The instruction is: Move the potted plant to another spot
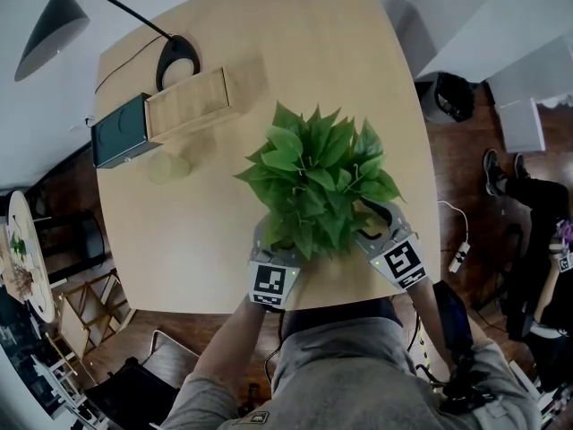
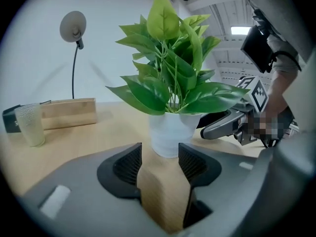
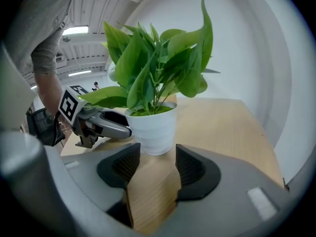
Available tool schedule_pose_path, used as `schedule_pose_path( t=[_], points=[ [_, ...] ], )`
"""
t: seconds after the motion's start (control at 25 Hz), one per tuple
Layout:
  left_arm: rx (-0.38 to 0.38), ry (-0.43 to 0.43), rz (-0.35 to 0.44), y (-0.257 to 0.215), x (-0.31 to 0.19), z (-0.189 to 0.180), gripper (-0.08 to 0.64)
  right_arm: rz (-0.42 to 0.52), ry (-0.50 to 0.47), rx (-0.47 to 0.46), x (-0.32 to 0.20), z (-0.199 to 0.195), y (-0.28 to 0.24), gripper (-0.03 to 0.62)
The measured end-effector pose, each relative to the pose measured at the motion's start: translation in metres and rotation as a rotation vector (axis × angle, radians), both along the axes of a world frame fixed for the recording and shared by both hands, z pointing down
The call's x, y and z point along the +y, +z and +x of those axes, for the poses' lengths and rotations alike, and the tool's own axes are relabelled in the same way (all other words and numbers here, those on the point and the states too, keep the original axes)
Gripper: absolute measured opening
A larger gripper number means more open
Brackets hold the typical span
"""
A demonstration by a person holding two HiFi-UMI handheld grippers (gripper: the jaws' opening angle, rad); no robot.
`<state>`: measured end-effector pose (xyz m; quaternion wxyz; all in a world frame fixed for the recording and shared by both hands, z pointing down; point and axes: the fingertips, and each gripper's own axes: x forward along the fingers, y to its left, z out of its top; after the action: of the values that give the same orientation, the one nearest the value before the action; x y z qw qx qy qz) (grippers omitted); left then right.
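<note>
A potted plant [image 1: 315, 184] with broad green leaves stands near the front edge of the wooden table [image 1: 304, 52]. Its white pot [image 2: 170, 134] shows in both gripper views [image 3: 154, 127]. My left gripper [image 1: 271, 265] sits at the pot's left side and my right gripper [image 1: 389, 240] at its right, with their tips under the leaves in the head view. In the left gripper view the jaws [image 2: 160, 154] stand open with the pot's foot just beyond the tips. In the right gripper view the jaws [image 3: 158, 157] are open too, close in front of the pot, pads not pressing on it.
At the table's back left lie a wooden box [image 1: 191, 103], a dark green box [image 1: 121, 131], a ribbed glass [image 1: 168, 166] and a black desk lamp [image 1: 177, 58]. The table's front edge is just behind the grippers. A person sits on the floor at the right [image 1: 537, 213].
</note>
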<state>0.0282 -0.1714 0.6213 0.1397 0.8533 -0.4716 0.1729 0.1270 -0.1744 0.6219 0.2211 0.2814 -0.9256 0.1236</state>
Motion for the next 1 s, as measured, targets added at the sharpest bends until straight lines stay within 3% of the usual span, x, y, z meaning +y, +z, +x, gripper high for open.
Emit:
schedule_pose_path(
  t=[0.24,0.56,0.92,1.0],
  points=[
    [-0.060,0.174,0.056,0.005,-0.004,0.013,0.341,0.017,-0.097,0.043,-0.004,-0.012,0.005,0.330],
    [-0.120,0.334,0.075,0.009,-0.017,0.022,0.390,0.079,-0.223,0.080,-0.017,-0.026,0.002,0.390],
    [-0.182,0.466,0.120,0.006,-0.026,0.029,0.396,0.143,-0.365,0.133,-0.024,-0.040,0.000,0.408],
    [-0.198,0.479,0.123,0.008,-0.024,0.029,0.376,0.145,-0.372,0.133,-0.021,-0.041,0.001,0.371]
  ],
)
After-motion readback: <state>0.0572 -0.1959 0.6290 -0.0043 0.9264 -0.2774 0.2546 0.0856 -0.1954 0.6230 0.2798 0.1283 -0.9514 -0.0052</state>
